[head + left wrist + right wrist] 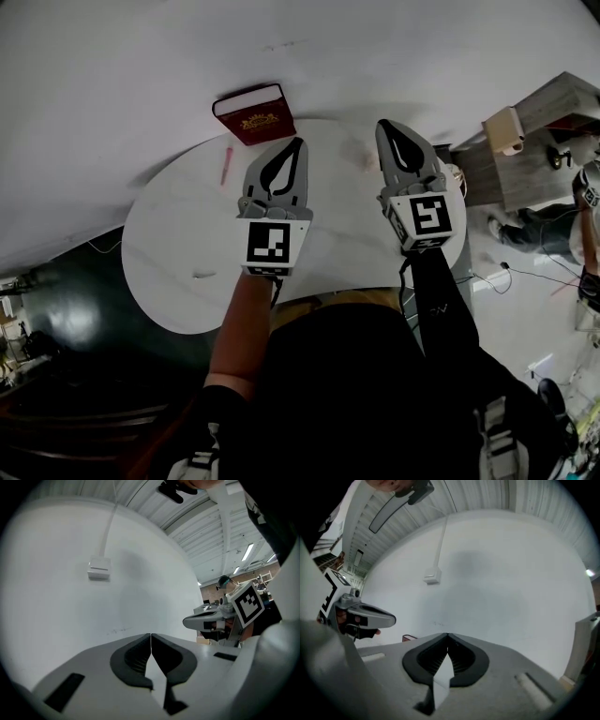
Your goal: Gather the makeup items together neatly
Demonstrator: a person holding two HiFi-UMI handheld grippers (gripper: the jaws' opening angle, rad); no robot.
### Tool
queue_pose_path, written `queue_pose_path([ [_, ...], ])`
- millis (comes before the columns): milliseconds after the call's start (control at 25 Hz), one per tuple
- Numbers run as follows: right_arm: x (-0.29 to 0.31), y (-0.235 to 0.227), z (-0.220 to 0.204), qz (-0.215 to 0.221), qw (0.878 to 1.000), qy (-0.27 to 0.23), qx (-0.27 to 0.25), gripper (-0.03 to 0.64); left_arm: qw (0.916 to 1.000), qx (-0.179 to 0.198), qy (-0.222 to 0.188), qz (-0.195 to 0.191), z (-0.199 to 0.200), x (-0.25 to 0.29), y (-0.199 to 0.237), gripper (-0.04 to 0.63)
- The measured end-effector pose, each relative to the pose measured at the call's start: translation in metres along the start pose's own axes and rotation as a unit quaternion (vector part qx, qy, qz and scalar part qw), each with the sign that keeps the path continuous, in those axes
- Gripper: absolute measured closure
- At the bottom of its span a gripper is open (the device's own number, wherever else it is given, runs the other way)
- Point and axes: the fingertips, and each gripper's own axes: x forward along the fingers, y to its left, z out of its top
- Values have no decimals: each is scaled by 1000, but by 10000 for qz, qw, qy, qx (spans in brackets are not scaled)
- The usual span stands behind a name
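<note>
Both grippers hang above a round white table (178,244), their jaws pointing at the white wall. My left gripper (299,142) is shut with nothing in it; in its own view the jaws (151,635) meet edge to edge. The right gripper (382,125) is shut and empty too, its tips (448,634) touching. A thin pink stick-like makeup item (226,164) lies on the table left of the left gripper. A small pale item (203,275) rests nearer the front left edge. Each gripper shows in the other's view: the right gripper (213,617) and the left gripper (363,613).
A dark red book (254,113) lies at the table's far edge against the wall; its corner (408,638) shows in the right gripper view. A white box on a cable duct (99,569) is fixed to the wall. A wooden cabinet (525,141) stands at the right.
</note>
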Motion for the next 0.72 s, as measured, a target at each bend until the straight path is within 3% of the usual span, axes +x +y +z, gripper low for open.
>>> queue_pose_path([
  [200,19,-6,-74,102,9937,1004,497,570,9995,-153,40,257,-9,-6,8,588],
  [440,22,-20,-175,-170,9734,2209,587,441,9967,-211,145,777,-24,-22,24,588],
  [720,23,-21,-253,-185,9483,3102,646,428,9911,-272,472,1217,-47,-40,44,588],
])
